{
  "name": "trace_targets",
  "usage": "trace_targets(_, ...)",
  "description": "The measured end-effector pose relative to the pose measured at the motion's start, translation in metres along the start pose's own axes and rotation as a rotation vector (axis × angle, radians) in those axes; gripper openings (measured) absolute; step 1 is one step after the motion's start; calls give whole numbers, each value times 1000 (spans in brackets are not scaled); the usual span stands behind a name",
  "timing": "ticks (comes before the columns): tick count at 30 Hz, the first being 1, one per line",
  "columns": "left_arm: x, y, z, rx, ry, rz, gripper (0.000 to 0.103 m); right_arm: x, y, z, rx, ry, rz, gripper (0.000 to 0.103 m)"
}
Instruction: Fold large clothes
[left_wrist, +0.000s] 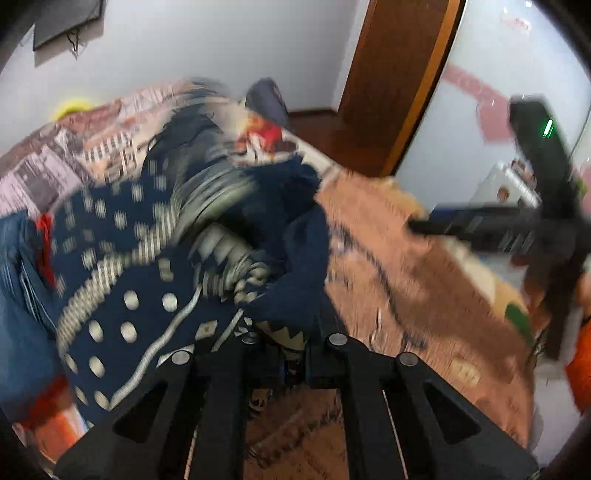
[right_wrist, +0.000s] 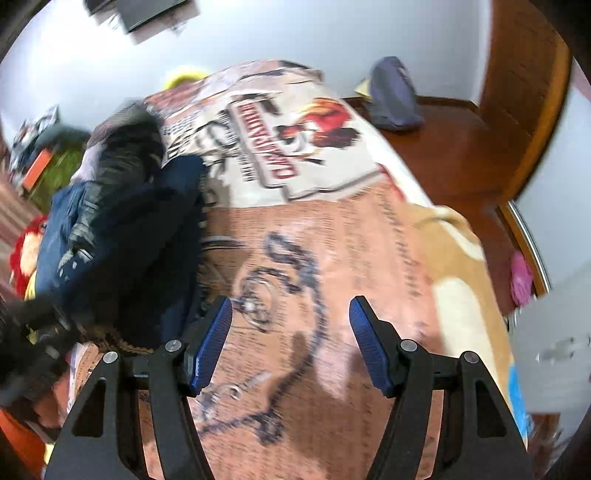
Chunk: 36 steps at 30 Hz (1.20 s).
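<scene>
Navy patterned garment (left_wrist: 155, 258) is pinched by the closed left claw (left_wrist: 284, 347), bunched up and leftward over the bed (left_wrist: 406, 258).

Right view: right claw (right_wrist: 291, 343) is held wide, empty; garment lies left, beside it.

The patterned sweater (left_wrist: 155, 258) is heaped on the printed blanket (right_wrist: 332, 258) spread over the bed, left of the right tool (right_wrist: 290, 343); a cushion (right_wrist: 393, 96) lies behind.

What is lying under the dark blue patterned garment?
The navy patterned garment lies on the printed bedspread, held up at one edge by the shut left gripper. Whatever lies directly beneath its bulk is covered.
</scene>
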<state>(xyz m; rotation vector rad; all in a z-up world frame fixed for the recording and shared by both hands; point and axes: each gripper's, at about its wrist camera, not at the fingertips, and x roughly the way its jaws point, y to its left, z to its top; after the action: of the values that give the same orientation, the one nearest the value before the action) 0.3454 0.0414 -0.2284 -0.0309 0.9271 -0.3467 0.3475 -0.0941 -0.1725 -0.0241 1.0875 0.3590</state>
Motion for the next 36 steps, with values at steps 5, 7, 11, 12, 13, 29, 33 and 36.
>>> trace_targets(5,-13,-1,-14,-39,1,-17,10,-12,7,-10,-28,-21,13,62)
trace_targets(7,-27,-3,-13,-13,-2,-19,18,-22,11,-12,-53,-39,31,62)
trace_targets(11,-58,-10,-10,0,-28,-22,27,-37,35,-10,-110,-90,68,62)
trace_targets(12,-67,-9,-10,-1,-44,3,30,-38,41,-8,-122,-102,76,62)
trace_targets(13,-73,-8,-9,-6,-59,22,33,-39,47,-6,-135,-117,89,62)
trace_targets(29,-76,109,-20,-245,-72,319,59,34,137,11,-275,-25,183,62)
trace_targets(33,-61,108,-36,-234,-60,301,67,48,114,12,-200,-5,159,62)
trace_targets(36,-65,104,-43,-204,-78,326,74,53,87,10,-140,-5,129,63)
